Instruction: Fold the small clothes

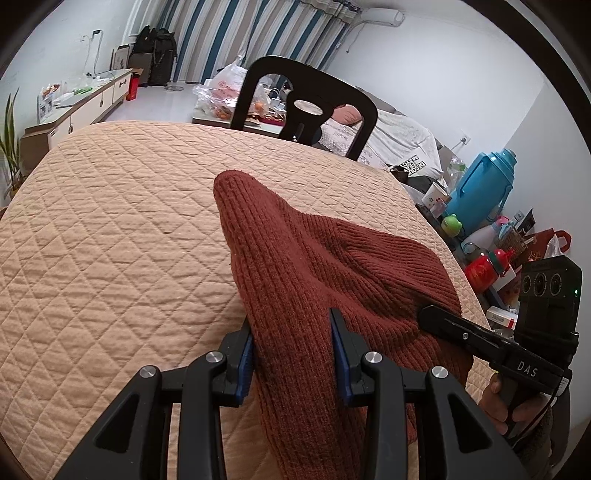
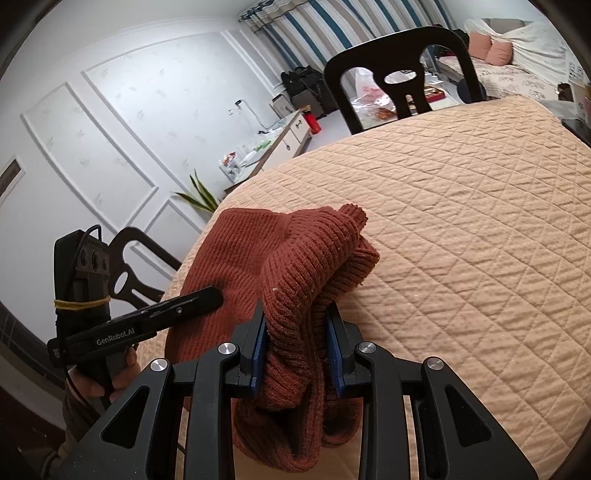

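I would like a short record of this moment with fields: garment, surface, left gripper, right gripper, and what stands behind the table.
garment: rust-red ribbed knit hat, bunched, partly lifted off the cover
surface: table under a beige quilted cover
left gripper: left gripper shut on the hat, knit fabric between its blue pads
right gripper: right gripper shut on the hat's folded ribbed edge
behind the table: black chair; striped curtain at the far wall

Rust-red ribbed knit garment (image 1: 317,266), bunched, lifted off quilted surface.
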Motion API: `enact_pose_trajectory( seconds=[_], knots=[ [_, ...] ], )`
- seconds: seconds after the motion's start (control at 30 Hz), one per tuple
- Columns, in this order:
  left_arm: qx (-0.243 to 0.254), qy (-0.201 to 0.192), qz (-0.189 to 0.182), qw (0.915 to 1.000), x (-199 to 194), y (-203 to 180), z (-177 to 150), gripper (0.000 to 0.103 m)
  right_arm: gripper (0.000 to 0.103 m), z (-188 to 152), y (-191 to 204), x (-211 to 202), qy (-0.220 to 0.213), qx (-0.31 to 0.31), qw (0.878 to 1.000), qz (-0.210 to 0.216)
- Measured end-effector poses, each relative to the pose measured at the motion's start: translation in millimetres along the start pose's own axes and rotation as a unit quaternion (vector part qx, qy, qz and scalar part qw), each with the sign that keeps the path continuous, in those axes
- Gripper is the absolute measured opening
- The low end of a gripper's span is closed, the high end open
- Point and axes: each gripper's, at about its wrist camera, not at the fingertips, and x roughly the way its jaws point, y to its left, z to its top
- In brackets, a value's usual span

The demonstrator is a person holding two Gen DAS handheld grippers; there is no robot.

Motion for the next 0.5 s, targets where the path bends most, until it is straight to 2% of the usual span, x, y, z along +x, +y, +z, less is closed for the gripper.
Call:
enact_pose_trajectory(
  seconds=[0.3,0.37,0.5],
  knots=[
    [-0.015,-0.013,0.021,0.9996,-19,24,-2,0.038,0.029,-1,18,19,0.012,-0.014,1.000,0.016],
    [-0.017,-0.020,0.021,0.9994,-26,30,-1,0.031,0.028,-1,23,23,0.015,-0.018,1.000,0.017],
    [-0.025,-0.021,0.032,0.9989,-30,44,-2,0.031,0.027,-2,29,30,0.017,-0.019,0.999,0.022]
  ],
)
